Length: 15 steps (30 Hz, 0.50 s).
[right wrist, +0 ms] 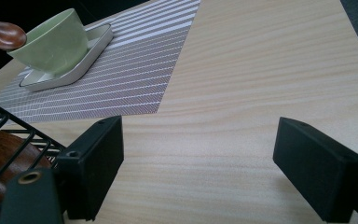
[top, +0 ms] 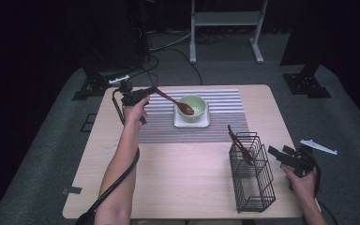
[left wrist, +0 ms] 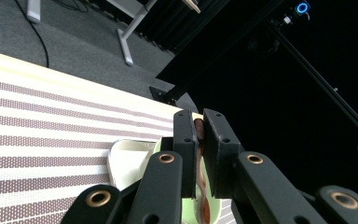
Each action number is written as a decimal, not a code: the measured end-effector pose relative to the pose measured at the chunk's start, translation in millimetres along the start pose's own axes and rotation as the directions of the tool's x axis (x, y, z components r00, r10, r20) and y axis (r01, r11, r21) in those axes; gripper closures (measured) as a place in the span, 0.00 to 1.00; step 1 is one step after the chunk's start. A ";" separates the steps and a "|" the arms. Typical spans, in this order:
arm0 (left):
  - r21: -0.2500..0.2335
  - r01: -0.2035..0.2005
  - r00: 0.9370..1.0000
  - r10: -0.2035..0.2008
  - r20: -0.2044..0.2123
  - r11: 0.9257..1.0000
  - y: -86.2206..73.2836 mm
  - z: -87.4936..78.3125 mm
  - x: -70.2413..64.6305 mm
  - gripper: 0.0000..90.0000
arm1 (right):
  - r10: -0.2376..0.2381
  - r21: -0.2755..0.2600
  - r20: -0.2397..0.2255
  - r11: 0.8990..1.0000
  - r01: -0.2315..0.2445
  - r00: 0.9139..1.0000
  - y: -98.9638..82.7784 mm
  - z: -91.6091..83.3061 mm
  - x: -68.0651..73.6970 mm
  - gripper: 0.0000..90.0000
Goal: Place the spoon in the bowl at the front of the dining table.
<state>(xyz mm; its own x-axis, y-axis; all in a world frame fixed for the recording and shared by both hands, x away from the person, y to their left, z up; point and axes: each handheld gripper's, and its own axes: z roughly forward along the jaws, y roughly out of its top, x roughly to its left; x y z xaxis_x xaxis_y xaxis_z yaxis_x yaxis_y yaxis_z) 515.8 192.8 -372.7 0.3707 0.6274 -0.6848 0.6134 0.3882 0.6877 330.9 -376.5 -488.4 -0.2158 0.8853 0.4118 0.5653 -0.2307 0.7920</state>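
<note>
My left gripper [top: 150, 90] is shut on the handle of a brown wooden spoon [top: 174, 101], near the table's far left. The spoon slants down to the right, and its bowl end hangs over a green bowl [top: 196, 104] that stands on a white square plate [top: 191, 123]. In the left gripper view the jaws [left wrist: 199, 125] pinch the spoon handle [left wrist: 198, 127], with the plate [left wrist: 126, 161] beyond. My right gripper [top: 279, 153] is open with nothing between its fingers, low over the table just right of a black wire basket [top: 252, 172]. Its own view shows my right gripper [right wrist: 200, 170] wide apart, with the green bowl [right wrist: 51, 44] and spoon tip [right wrist: 3, 35] far off.
A striped placemat [top: 225, 105] lies under the plate at the table's far middle. The wire basket [right wrist: 9, 122] holds a second brown wooden utensil [top: 239, 144] that leans up and to the left. Bare wood [right wrist: 261, 79] lies ahead of the right gripper. A metal stand [top: 227, 21] is on the floor beyond.
</note>
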 end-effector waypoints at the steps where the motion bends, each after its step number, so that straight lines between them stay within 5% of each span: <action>1: 0.002 0.000 1.000 0.000 -0.001 1.000 -0.4 0.4 0.5 0.94 | 0.002 0.000 -0.001 1.000 -0.002 1.000 0.0 0.0 0.0 0.16; 15: 0.013 0.007 1.000 -0.007 -0.013 1.000 -12.7 10.4 3.9 0.93 | 0.003 0.003 -0.003 1.000 -0.003 1.000 -0.1 0.2 0.1 0.16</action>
<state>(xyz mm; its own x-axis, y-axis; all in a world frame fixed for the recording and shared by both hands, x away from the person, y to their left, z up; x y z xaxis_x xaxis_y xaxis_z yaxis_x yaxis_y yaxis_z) 516.8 183.3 -386.6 0.3573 0.6332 -0.6866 0.6253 0.3839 0.6794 331.0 -376.3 -488.5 -0.2164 0.8833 0.4158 0.5681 -0.2324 0.7895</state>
